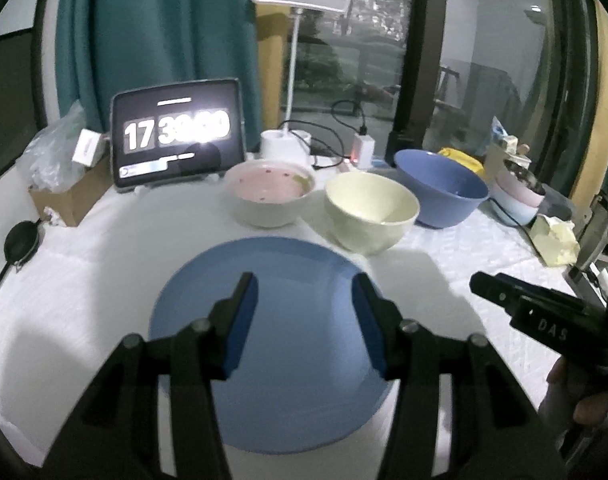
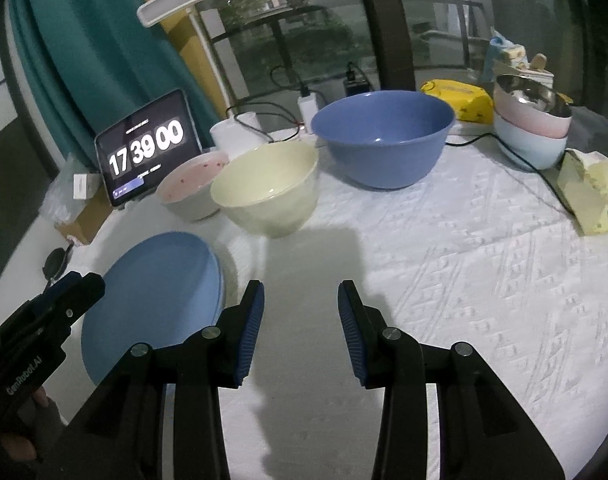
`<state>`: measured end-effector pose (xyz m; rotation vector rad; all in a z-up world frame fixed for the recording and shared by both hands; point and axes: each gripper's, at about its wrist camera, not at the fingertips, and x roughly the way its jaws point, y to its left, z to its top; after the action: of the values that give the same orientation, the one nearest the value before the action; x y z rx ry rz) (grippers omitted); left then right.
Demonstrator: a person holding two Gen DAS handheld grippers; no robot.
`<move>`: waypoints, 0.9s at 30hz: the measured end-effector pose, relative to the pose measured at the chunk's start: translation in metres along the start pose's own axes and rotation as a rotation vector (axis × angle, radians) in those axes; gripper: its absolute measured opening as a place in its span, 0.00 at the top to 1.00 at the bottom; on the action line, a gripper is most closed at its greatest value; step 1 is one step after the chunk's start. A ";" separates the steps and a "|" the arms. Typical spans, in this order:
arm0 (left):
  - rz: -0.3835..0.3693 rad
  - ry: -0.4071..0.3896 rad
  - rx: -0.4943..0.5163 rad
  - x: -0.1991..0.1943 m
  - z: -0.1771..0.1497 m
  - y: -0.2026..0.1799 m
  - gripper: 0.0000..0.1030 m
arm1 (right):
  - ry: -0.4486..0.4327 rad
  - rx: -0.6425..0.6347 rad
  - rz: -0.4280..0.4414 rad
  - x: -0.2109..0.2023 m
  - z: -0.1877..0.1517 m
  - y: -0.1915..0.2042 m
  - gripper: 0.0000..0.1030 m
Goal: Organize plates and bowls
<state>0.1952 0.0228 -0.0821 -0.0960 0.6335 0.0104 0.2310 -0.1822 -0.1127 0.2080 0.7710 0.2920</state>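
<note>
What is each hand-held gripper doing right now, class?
Left hand-held gripper: open, empty, above the plate.
Right hand-held gripper: open, empty, above the table.

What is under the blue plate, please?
In the right wrist view, the blue plate seems to lie on another plate: a second pale rim shows along its right edge. Its colour and whatever lies beneath are covered. Around them is the white tablecloth.
</note>
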 end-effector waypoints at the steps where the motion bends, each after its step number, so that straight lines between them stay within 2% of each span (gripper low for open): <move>1: -0.003 0.000 0.003 0.000 0.001 -0.002 0.51 | -0.001 0.004 -0.002 -0.001 0.001 -0.003 0.61; 27: -0.092 0.013 0.095 0.029 0.045 -0.073 0.51 | -0.045 0.071 -0.072 -0.015 0.042 -0.064 0.61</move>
<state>0.2474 -0.0463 -0.0569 -0.0329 0.6414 -0.1090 0.2628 -0.2503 -0.0920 0.2523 0.7429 0.1919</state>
